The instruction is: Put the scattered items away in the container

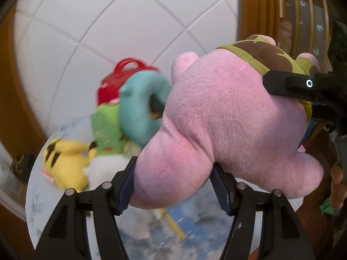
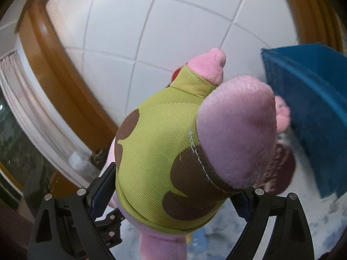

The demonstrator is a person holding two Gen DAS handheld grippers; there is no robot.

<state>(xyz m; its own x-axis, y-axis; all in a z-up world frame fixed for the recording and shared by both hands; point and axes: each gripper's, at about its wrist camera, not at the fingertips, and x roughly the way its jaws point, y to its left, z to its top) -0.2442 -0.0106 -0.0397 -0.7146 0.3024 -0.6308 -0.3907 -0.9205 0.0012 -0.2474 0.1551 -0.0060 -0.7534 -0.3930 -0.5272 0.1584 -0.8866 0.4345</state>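
Observation:
A big pink plush toy (image 1: 227,119) in green-and-brown shorts hangs in the air between both grippers. My left gripper (image 1: 173,173) is shut on one of its pink limbs at the bottom of the left wrist view. My right gripper (image 1: 288,84) grips it at the shorts, seen on the right in that view. In the right wrist view the plush toy (image 2: 164,151) fills the space between the right gripper's (image 2: 173,184) fingers, which press on its sides. A blue fabric container (image 2: 314,108) stands to the right, its inside hidden.
Below, on a pale patterned mat (image 1: 34,195), lie a yellow plush (image 1: 65,162), a white plush (image 1: 104,169), a green item (image 1: 104,130), a teal ring plush (image 1: 138,108) and a red bag (image 1: 117,82). White floor tiles (image 2: 173,26) lie beyond, edged by wooden trim (image 2: 54,54). A person's fingers (image 1: 337,186) show at the right.

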